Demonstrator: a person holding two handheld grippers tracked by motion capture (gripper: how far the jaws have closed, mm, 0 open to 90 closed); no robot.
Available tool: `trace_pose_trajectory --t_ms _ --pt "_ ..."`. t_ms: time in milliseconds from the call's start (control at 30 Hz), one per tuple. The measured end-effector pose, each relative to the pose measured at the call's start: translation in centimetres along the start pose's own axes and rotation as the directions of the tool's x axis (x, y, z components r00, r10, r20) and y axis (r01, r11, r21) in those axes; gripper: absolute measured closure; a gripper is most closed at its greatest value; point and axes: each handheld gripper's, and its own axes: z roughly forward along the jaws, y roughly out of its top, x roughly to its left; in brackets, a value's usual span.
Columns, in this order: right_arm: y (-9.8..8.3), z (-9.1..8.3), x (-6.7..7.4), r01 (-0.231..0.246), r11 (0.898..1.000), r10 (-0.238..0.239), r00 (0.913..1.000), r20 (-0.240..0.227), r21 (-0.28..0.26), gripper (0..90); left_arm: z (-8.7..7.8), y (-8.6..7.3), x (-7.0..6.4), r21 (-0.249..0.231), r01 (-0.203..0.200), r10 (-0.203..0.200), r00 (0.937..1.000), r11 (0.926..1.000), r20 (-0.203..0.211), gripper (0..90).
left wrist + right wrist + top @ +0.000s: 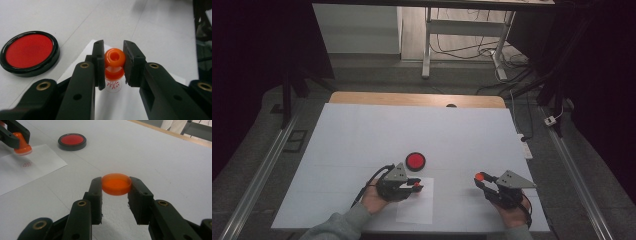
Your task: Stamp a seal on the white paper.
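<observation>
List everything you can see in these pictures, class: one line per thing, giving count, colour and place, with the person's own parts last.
Stamp: one, orange, clamped in the left gripper above the sheet of paper.
Stamp mark: one, red, printed on the paper near the stamp.
Sheet of paper: one, white, on the near part of the table by the left gripper.
Ink pad: one, red in a black round case, on the table beyond the left gripper.
Lid: one, orange, round and shallow, clamped in the right gripper.
Table: one, white top with a wooden far edge.
Left gripper: one, black, shut on the stamp.
Right gripper: one, black, shut on the lid.
Hands: two, one on each gripper.
</observation>
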Motion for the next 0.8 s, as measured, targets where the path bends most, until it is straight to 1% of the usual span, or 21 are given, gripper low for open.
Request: trace_pose_trajectory --t_ms 233,400,567,633,667,700,800 --pt "0.0 0.0 0.0 0.002 1.000 -0.002 1.0000 -0.001 0.001 64.6 -0.8 0.3 0.5 -0.029 0.020 -0.021 0.9998 0.9994 -0.006 72.5" --pt "0.0 0.1 0.0 -0.001 1.000 0.001 1.0000 -0.004 0.000 64.6 -1.8 0.8 0.8 -0.059 0.050 -0.051 0.9987 0.9970 -0.010 72.5" --pt "-0.1 0.2 0.0 0.000 1.000 0.000 1.0000 -0.005 0.002 64.6 -2.6 1.5 0.9 -0.089 0.063 -0.063 0.9980 0.9941 -0.007 72.5" --pt "-0.1 0.2 0.0 0.000 1.000 0.000 1.0000 -0.005 0.001 64.6 -2.8 1.6 1.0 -0.094 0.066 -0.067 0.9977 0.9934 -0.007 72.5" --pt "-0.1 0.2 0.0 0.001 1.000 -0.001 1.0000 -0.003 0.004 64.6 -3.2 1.8 1.2 -0.108 0.076 -0.077 0.9970 0.9912 -0.006 72.5" --pt "-0.1 0.2 0.0 0.001 1.000 -0.001 1.0000 -0.003 0.004 64.6 -3.2 1.8 1.2 -0.108 0.076 -0.077 0.9970 0.9912 -0.006 72.5" --pt "-0.1 0.2 0.0 -0.002 1.000 0.002 1.0000 -0.005 0.002 64.6 -4.0 2.4 1.8 -0.139 0.111 -0.111 0.9938 0.9841 0.008 72.4"
